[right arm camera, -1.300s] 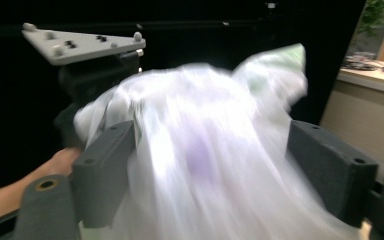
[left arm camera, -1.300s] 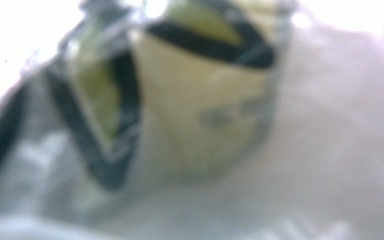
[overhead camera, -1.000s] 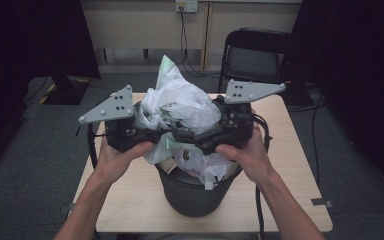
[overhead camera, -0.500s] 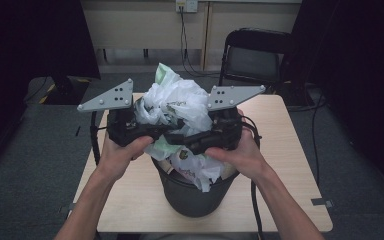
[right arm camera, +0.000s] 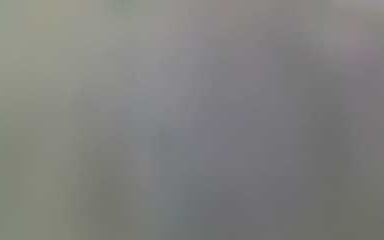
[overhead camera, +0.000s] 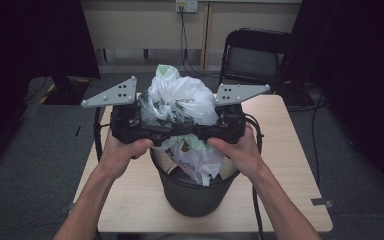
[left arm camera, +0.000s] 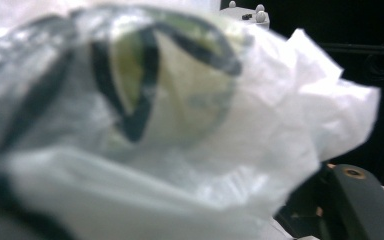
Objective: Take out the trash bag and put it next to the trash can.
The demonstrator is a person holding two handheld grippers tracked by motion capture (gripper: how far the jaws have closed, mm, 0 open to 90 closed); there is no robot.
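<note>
A crumpled white plastic bag (overhead camera: pixel 177 97) with green and black print is bunched up above a black bin (overhead camera: pixel 195 195), and part of it hangs down into the bin. My left gripper (overhead camera: pixel 150 120) and right gripper (overhead camera: pixel 214 120) press into the bag from either side, each held in a hand. The left jaws have just been opening and the right jaws closing. The bag hides both pairs of jaws, so I cannot tell what lies between them. In the left gripper view the bag (left arm camera: pixel 180 125) sits blurred right against the lens. The right gripper view is a grey blur.
The bin stands on a small wooden table (overhead camera: pixel 290 165) near its front edge. A dark chair (overhead camera: pixel 255 55) is behind the table's far right corner, with cables on the floor. A black gripper part (left arm camera: pixel 355 197) shows beneath the bag.
The right gripper has edged left toward the left one. The bag between them is squeezed into a tighter, taller bunch.
</note>
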